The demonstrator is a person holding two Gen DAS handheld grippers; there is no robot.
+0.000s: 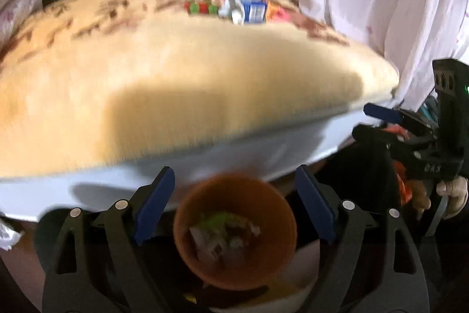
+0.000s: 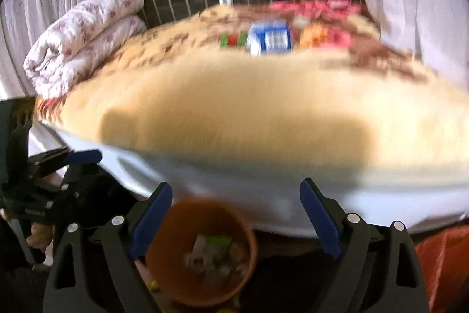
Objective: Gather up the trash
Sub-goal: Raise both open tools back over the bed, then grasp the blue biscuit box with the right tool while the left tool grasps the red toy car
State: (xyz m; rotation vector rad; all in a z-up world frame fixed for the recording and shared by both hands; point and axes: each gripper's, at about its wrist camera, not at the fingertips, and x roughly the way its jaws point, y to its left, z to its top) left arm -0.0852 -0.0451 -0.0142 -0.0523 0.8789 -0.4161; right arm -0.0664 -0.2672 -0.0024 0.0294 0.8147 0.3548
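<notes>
Below, an orange bin [image 1: 234, 233] holding scraps of trash [image 1: 225, 233] stands on the floor just beside the bed [image 1: 176, 96]. Above it the left gripper [image 1: 234, 204] and the right gripper [image 2: 236, 213] hang with blue pads spread wide, nothing between them. Far across the tan blanket lie a blue-and-white carton [image 2: 269, 38] and bright wrappers [image 2: 315, 35], well apart from the bin.
</notes>
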